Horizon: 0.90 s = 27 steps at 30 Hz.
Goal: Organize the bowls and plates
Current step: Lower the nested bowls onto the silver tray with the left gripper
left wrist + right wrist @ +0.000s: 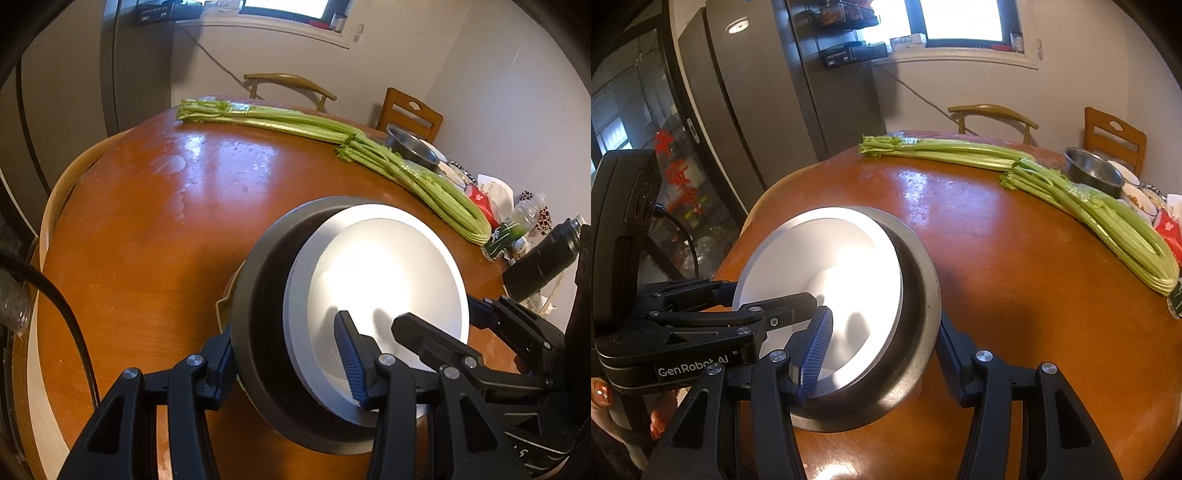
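Note:
A white bowl [384, 280] sits nested in a dark grey bowl [266, 295], both tilted and held above the round wooden table [147, 221]. My left gripper [284, 369] is shut across the near rim of the stack, one finger outside the grey bowl and one inside the white one. My right gripper [882, 362] is shut on the opposite side of the same stack, gripping the white bowl [827, 266] and grey bowl [919, 280] together. Each gripper shows in the other's view.
Two long bundles of celery [332, 136] lie across the far side of the table. A steel bowl [1093, 173], small dishes, a red packet and a black bottle [543, 258] crowd the right edge. Two wooden chairs [993, 114] stand behind; a fridge [757, 110] is at the left.

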Tool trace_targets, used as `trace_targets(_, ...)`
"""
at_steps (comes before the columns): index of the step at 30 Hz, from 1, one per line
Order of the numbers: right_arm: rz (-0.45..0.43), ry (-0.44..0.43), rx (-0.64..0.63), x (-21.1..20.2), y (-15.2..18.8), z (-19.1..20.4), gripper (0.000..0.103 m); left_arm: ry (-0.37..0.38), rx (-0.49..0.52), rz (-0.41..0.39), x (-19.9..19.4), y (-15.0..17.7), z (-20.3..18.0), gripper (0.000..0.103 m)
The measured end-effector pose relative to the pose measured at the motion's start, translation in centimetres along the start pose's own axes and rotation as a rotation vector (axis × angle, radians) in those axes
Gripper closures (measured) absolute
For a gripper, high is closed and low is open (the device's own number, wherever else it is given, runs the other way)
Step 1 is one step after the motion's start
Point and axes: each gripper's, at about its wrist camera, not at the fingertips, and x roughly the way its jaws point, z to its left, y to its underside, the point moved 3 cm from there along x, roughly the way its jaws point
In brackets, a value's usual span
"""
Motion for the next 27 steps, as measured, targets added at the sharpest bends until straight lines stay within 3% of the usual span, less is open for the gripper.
trace_targets(27,0.075,0.0,0.018,3.9,0.9,-0.1,0.046,-0.004,-0.015,0.049,3.5,0.7,2.0,0.055)
